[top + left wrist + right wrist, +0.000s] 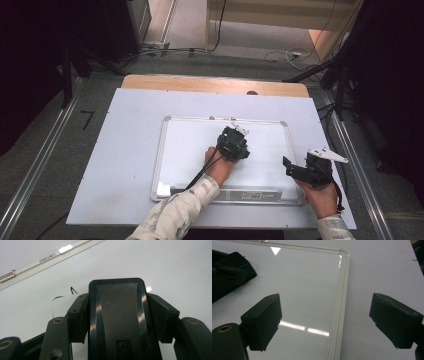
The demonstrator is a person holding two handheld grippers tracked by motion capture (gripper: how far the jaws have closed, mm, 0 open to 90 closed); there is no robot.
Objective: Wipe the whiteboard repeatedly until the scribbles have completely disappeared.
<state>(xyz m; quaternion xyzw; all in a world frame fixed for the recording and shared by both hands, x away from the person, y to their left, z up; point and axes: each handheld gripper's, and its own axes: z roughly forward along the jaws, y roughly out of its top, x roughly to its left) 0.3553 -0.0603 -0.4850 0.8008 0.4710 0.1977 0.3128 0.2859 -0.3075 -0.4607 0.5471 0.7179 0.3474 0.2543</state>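
— What's in your left gripper (117, 293)?

— A black whiteboard eraser (117, 315). In the left gripper view my two jaws are clamped on its long sides, and its rounded end points away from me at the whiteboard (162, 267). There is a raised logo on its back, near the bottom of that view.

— Does the high view show that too?

— There the left gripper (233, 142) sits over the middle of the whiteboard (190, 145), but the eraser is hidden under the gripper body. I see my hand, the patterned sleeve and the cable running back along the board.

— Anything on the board near the eraser?

— Yes, in the left gripper view a few thin black marker strokes (62, 297) lie just left of the eraser's tip, on the white surface. From above they are too small to make out. Farther off in that same view runs the aluminium frame with a printed brand name.

— And your right gripper (325, 322)?

— Released, jaws wide apart with nothing between them. In its own view one jaw hangs over the board surface and the other over the white table sheet (382, 270), with the board's frame edge and rounded corner between. My left gripper shows dark at the upper left.

— Where is it from above?

— The right gripper (300, 170) is just off the board's right edge, well apart from the eraser.
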